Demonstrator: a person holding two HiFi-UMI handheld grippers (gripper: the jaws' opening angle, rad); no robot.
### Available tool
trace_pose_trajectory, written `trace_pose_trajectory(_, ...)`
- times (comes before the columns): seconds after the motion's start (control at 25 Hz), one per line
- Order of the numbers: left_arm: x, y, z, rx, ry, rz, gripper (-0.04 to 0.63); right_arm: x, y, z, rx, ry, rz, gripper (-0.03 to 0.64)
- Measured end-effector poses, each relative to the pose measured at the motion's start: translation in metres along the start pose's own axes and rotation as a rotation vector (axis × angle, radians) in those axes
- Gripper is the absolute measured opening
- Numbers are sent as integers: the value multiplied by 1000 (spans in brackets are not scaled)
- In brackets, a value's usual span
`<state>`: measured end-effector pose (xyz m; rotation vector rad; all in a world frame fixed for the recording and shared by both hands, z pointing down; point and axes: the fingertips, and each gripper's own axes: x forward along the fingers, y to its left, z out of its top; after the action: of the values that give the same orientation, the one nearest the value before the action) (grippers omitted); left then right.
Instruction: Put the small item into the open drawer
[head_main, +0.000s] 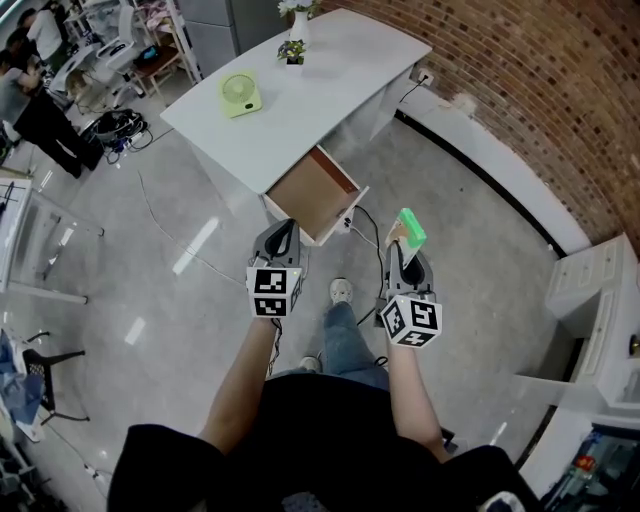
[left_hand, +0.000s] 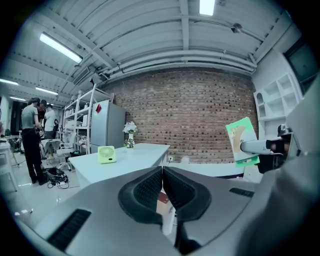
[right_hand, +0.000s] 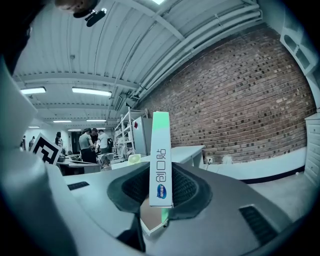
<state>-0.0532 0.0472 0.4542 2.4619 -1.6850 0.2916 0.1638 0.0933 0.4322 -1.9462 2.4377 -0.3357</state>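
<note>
Both bare forearms reach forward out of black sleeves, holding the grippers side by side and level, both pointing toward the open wood-lined drawer. The left gripper, just short of the drawer's white front, has its dark ribbed pads pressed together with nothing between them. The right gripper, off to the drawer's right and apart from it, is clamped on a small flat cardboard box, green and white, standing upright on edge between the pads with its top rising above the jaws. The box hangs over the floor, outside the drawer. Its broad face shows a beige shape on green. Its narrow white edge carries the characters 创口贴 above a blue oval logo too small to read. Beyond the drawer, the white desk it is pulled from holds a pale green desk fan
</note>
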Motion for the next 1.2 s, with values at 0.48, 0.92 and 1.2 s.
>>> trace_pose_trajectory(0.48,139,41,25,-38,35,108,23,171,-38,16,-34,78,155,83)
trace_pose_trajectory(0.92,210,79,25,-84,81,243,25,287,-28,11,-68,174,352,83)
trace_pose_trajectory(1.2,222,91,21,-90,100,254,25,309,-8,2,-77,205,400,83)
